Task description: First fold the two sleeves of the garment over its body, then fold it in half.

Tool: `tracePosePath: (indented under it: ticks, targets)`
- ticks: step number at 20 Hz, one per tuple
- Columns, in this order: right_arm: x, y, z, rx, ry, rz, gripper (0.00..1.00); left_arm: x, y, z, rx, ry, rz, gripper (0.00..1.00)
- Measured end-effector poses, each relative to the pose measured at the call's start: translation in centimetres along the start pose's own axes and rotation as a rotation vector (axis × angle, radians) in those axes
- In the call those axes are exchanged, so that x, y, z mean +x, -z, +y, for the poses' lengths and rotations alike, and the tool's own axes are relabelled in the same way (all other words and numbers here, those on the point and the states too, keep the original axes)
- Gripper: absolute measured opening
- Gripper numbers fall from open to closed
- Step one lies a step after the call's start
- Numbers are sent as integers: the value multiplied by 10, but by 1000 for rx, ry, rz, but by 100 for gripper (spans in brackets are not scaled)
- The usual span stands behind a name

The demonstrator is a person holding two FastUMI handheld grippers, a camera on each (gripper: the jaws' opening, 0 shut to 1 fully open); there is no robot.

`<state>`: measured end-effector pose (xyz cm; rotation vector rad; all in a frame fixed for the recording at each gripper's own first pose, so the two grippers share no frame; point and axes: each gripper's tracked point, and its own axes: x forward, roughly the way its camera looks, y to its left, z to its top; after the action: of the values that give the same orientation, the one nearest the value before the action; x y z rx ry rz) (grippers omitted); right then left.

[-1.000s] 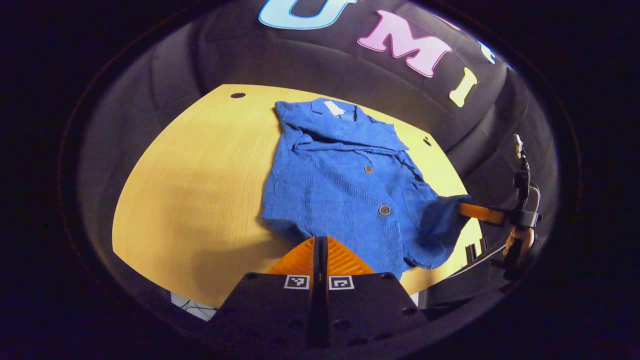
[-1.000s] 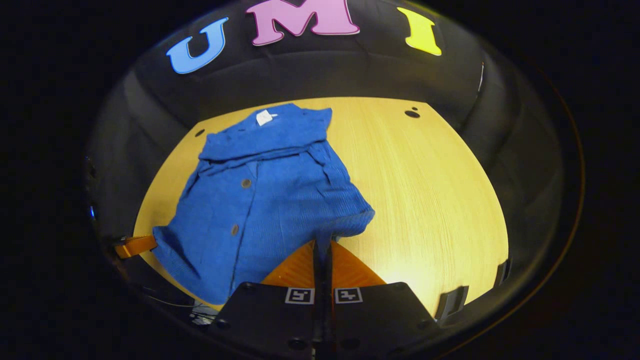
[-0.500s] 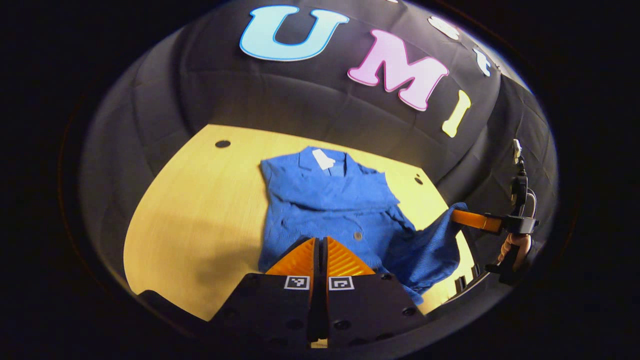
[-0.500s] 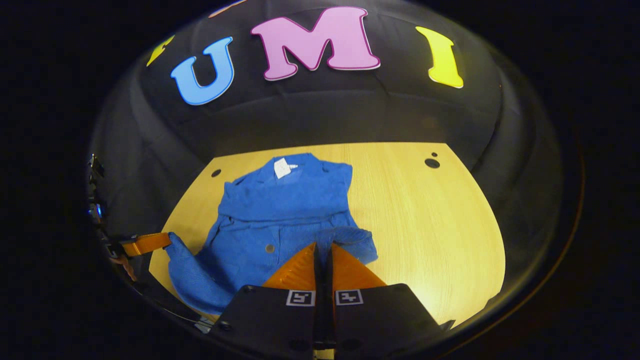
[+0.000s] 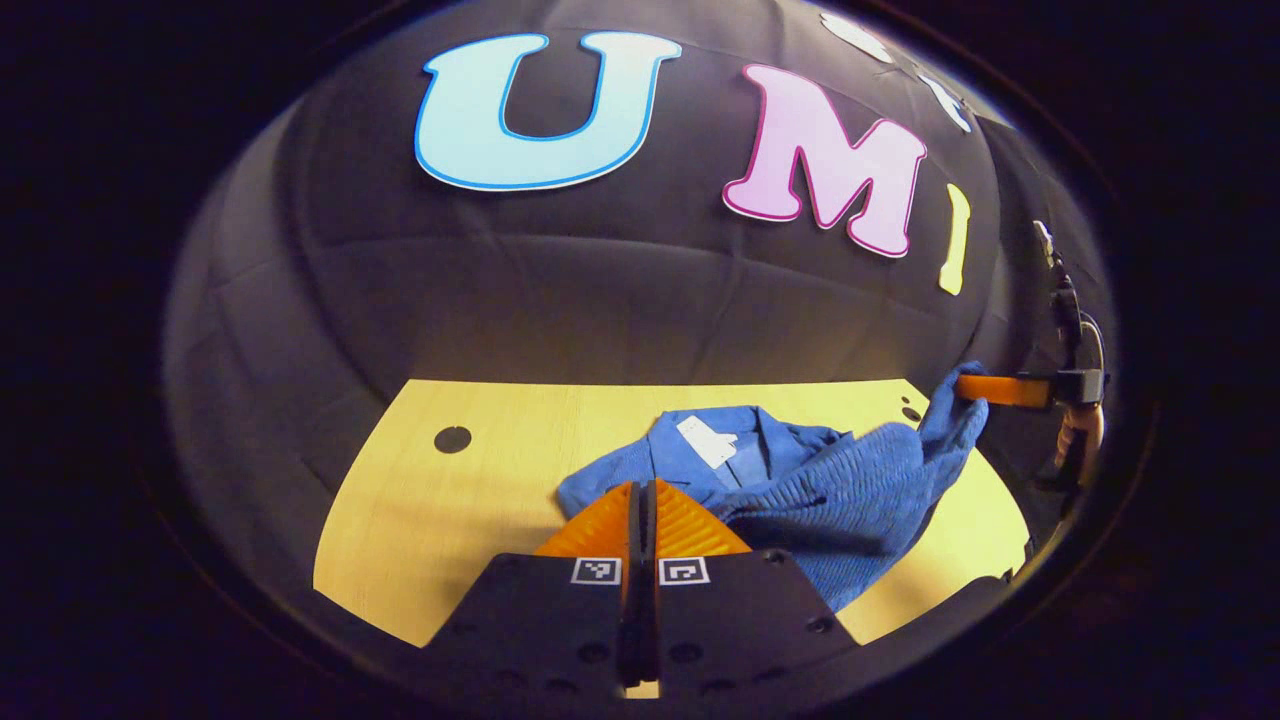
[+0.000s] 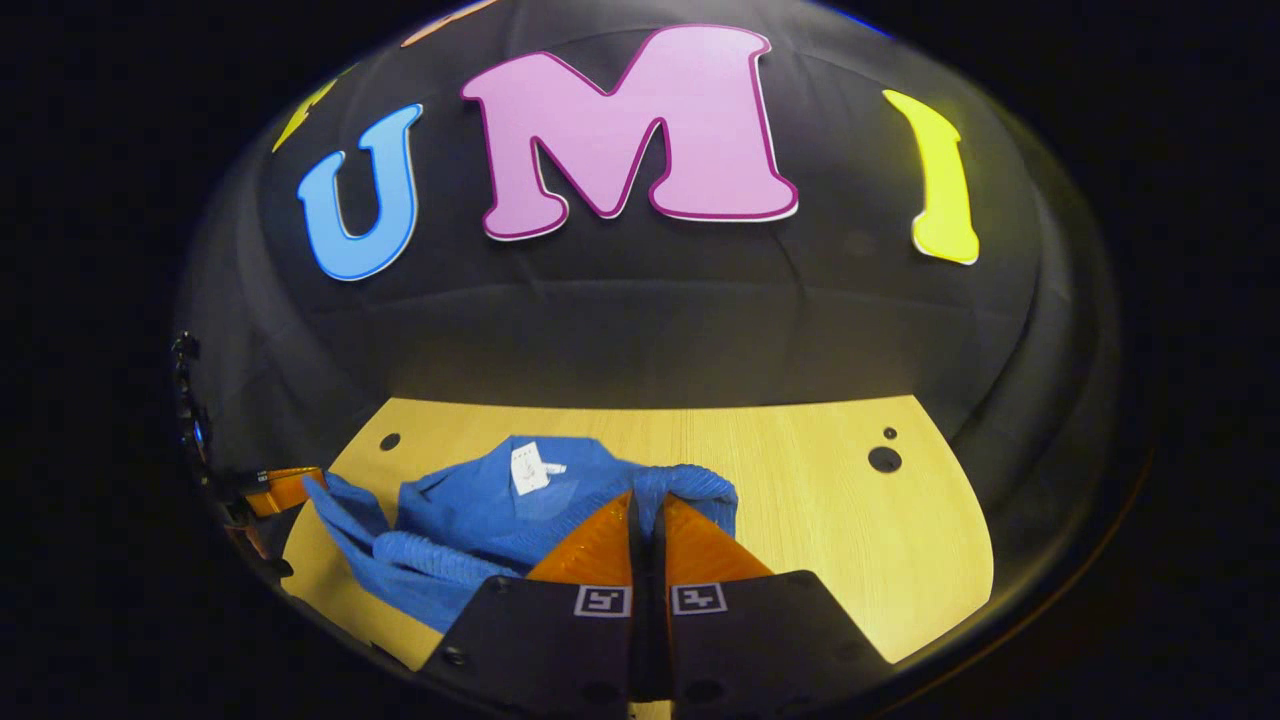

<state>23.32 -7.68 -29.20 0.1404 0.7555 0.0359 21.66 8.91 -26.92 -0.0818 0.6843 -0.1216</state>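
Carrying the hem of the blue ribbed button-front garment (image 5: 840,500) toward its collar above the pale wooden table (image 5: 450,500), we seemingly pinch it in both closed grippers, left gripper (image 5: 641,505) and right gripper (image 6: 645,515), needing even lowering next.

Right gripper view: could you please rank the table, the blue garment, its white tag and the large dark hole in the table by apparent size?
Largest to smallest, as they look:
1. table
2. blue garment
3. white tag
4. dark hole
Tag and hole look close, so that order is unsure.
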Motion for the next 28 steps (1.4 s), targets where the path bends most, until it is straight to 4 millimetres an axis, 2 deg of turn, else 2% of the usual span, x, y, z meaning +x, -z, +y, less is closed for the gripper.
tracePosePath:
  ticks: [3,6,9,10,11,13,14,15,16,18,20,23,25,28]
  targets:
    - [51,-1,-7,-5,32,-16,0,54,-23,10,34,-8,-107,0]
    - [93,3,-14,-18,61,-35,0,101,-23,15,99,-11,-123,0]
    - [125,19,-21,-50,90,-28,1,137,-16,21,123,-39,-120,0]
    - [132,24,-25,-68,106,-29,4,145,-15,27,125,-59,-131,0]
    - [139,28,-33,-93,143,-29,6,149,-14,28,119,-67,-138,6]
    - [143,29,-36,-101,148,-29,47,160,-4,29,111,-71,-118,46]
    - [142,31,-37,-105,147,-27,50,158,1,30,102,-87,-100,65]
    - [136,32,-37,-117,149,-16,74,151,8,28,85,-96,-71,85]
    - [129,28,-38,-126,158,-27,98,142,10,25,59,-98,-59,85]
    - [111,15,-34,-132,158,-78,100,122,-1,16,6,-85,-95,87]
    - [85,2,-28,-143,162,-128,100,96,-21,9,0,-88,-155,87]
    - [47,-13,-13,-162,154,-198,100,54,-48,-13,-3,-43,-225,87]
    - [20,-21,-2,-180,150,-241,98,28,-60,-27,-6,-13,-258,87]
    - [-26,-33,18,-178,127,-300,100,-19,-74,-42,-16,-9,-326,87]
